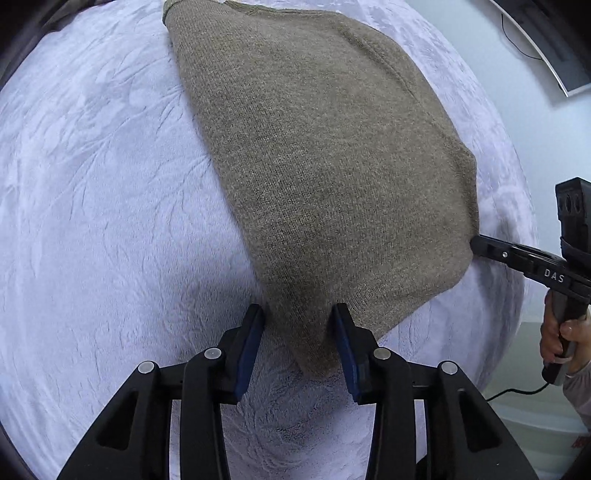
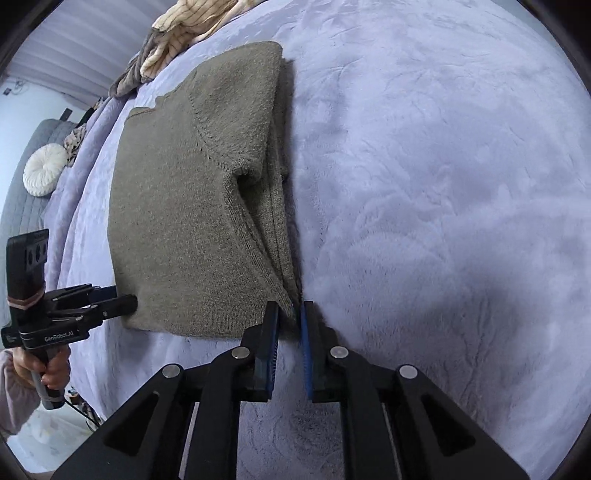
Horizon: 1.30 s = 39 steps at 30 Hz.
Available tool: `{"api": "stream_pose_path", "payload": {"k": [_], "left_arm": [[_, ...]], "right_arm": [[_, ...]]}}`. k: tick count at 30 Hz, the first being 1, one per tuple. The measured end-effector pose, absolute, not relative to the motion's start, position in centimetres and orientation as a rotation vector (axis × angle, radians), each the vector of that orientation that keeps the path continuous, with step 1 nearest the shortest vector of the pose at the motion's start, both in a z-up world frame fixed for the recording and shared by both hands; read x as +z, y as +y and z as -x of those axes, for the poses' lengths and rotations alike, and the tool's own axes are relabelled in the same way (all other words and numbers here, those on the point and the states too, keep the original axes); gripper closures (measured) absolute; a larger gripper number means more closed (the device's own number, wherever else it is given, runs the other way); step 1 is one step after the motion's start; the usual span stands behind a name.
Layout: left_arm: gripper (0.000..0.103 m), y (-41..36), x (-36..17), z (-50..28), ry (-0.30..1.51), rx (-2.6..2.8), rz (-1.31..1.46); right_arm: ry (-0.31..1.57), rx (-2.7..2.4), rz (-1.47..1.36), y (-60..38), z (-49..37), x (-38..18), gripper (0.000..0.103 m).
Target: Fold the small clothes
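One sweater, two grippers, one bed.
One olive knit sweater (image 2: pixel 192 206) on one lavender plush blanket (image 2: pixel 424 184); two black grippers, left gripper (image 1: pixel 299 325) and right gripper (image 2: pixel 290 314), two blue-padded fingers (image 2: pixel 271 332) each; one round white cushion (image 2: pixel 45 169); one heap of striped cream clothes (image 2: pixel 181 33).

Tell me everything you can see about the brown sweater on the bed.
The sweater is an olive-brown knit with a fuzzy look, lying flat on the lavender plush blanket. Its sleeve is folded in across the body, the ribbed cuff showing. The left gripper straddles one near corner, fingers apart. The right gripper closes narrowly around the other near corner, at the folded side edge.
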State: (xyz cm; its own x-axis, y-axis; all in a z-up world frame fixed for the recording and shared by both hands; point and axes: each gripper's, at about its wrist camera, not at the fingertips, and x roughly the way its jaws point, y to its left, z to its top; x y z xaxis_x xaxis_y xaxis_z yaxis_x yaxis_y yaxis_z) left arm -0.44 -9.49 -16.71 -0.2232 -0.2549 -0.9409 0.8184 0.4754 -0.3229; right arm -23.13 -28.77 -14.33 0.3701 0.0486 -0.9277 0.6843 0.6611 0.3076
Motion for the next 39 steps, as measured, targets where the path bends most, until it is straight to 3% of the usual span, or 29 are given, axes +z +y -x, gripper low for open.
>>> {"api": "stream_pose_path", "payload": {"k": [8, 9, 14, 18, 35, 36, 37, 39], "left_arm": [[0.062, -9.8, -16.7, 0.5, 1.45, -1.064, -0.53], [0.062, -9.8, -16.8, 0.5, 1.451, -1.063, -0.526], [0.062, -9.1, -16.6, 0.2, 1.445, -1.049, -0.515], [0.055, -7.7, -15.8, -0.4, 1.432, -1.015, -0.471], [0.055, -5.3, -13.4, -4.1, 1.386, -0.819, -0.422], [0.049, -4.9, -13.6, -4.5, 1.388, -0.809, -0.423], [0.029, -4.6, -13.7, -4.7, 1.387, -0.799, -0.421], [0.016, -3.7, -13.4, -5.0, 1.356, -0.78, -0.405]], "right_arm": [[0.992, -0.515, -0.768, -29.7, 22.7, -9.5, 0.092], [0.977, -0.493, -0.769, -29.7, 22.0, -9.1, 0.086], [1.022, -0.457, -0.744, -30.3, 17.5, -9.9, 0.082], [1.098, -0.526, -0.749, -31.6, 16.5, -12.8, 0.091], [1.062, -0.567, -0.864, -31.3, 19.0, -14.3, 0.093], [1.062, -0.569, -0.868, -31.3, 19.1, -14.3, 0.093], [1.062, -0.57, -0.871, -31.3, 19.1, -14.3, 0.092], [1.064, -0.57, -0.875, -31.3, 19.0, -14.2, 0.091]]}}
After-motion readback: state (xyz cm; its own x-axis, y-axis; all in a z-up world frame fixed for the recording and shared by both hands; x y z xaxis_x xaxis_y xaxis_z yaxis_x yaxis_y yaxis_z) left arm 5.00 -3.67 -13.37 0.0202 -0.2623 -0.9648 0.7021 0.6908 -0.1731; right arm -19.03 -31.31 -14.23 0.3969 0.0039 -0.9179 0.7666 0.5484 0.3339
